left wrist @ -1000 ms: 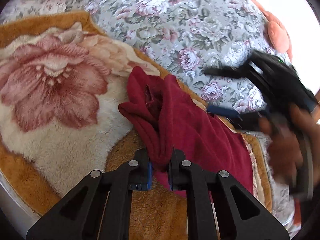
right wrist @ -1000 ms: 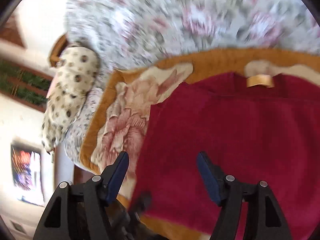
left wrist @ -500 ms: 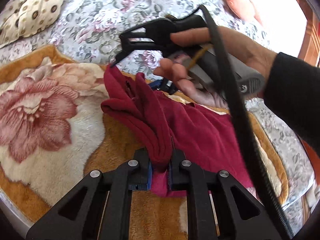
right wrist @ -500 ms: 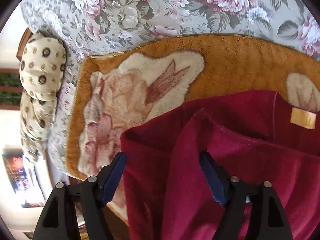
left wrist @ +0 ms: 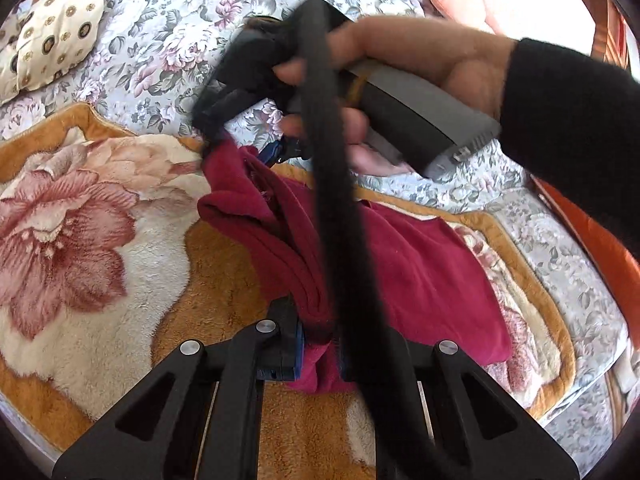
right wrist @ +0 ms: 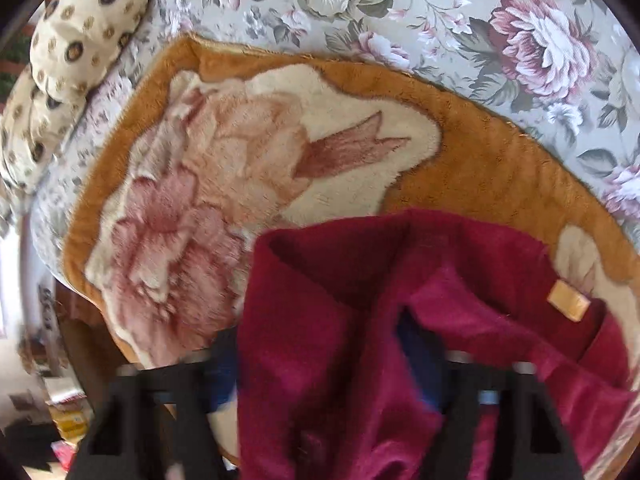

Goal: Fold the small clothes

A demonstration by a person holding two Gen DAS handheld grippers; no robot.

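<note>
Left gripper: pinching the maroon garment, lower centre.
Right gripper: jaws closing around a maroon fold; contact blurred.
Obstruction: black cable crossing the centre.
Surroundings: spotted pillow, upper left.

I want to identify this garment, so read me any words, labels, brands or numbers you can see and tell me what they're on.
No text can be read.
Tan tag on the red garment: shows no legible writing.

left wrist: low, oblique | right wrist: steep, close | shared: red garment
</note>
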